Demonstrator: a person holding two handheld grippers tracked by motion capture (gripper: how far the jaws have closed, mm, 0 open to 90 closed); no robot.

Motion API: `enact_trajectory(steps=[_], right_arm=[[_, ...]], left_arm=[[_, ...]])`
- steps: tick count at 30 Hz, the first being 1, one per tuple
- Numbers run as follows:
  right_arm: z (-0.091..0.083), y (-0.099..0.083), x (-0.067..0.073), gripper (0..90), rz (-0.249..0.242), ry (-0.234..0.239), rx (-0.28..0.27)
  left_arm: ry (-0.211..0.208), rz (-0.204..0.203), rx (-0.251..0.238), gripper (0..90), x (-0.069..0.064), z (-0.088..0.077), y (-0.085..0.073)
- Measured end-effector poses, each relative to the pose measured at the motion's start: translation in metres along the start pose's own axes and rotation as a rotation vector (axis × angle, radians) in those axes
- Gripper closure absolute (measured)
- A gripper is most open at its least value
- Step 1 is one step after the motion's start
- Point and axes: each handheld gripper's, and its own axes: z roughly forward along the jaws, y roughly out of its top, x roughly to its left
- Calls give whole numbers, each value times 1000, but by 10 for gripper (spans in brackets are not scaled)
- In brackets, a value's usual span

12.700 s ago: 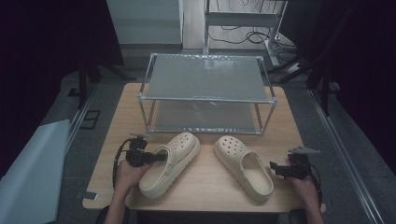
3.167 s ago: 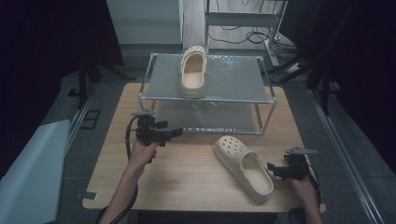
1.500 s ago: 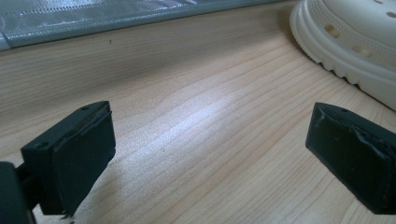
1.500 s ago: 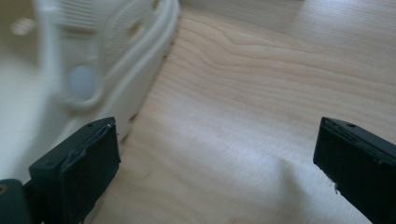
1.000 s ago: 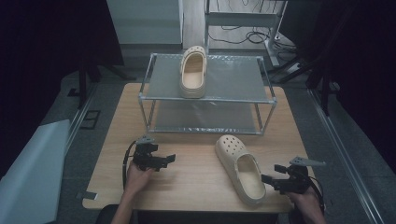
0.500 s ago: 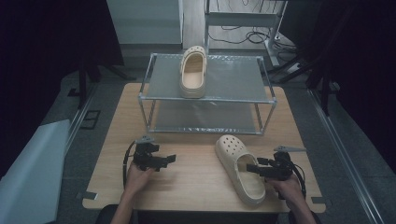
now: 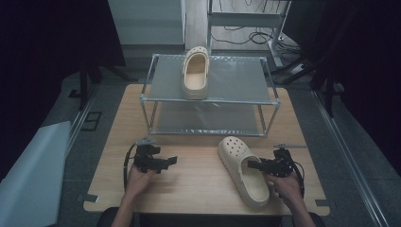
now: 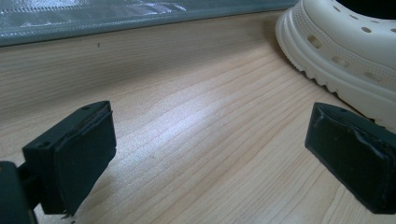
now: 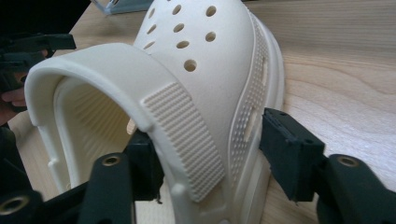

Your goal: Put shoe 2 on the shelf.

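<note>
Now the clog's (image 9: 205, 93) side wall sits between the right gripper's (image 9: 210, 154) closing jaws.

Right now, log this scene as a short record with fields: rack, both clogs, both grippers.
rack: metal two-shelf rack at the far side of the wooden table
clog on rack: cream clog lying on the top shelf, left of centre
clog on table: second cream clog in front of the rack, toward the right
right gripper: right gripper straddles that clog's side wall, one jaw inside, one outside; jaws have just been closing, outer pad apparently not yet pressing
left gripper: left gripper open over bare wood, nothing between its jaws
</note>
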Motion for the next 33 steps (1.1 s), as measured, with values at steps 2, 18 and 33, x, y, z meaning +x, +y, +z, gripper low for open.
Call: enact_trajectory(steps=[2,18,33], right_arm=[[-3,1,-1,486,8,-2,-4],[-23,0,-18,728,113,-29,-35],[-26,-8,-37,742,297,82,-62]], left_arm=[[0,1,-2,24,0,-1,0],[-14,-9,-9,39,1,-2,0],[20,38,13,42,-4,3,0]])
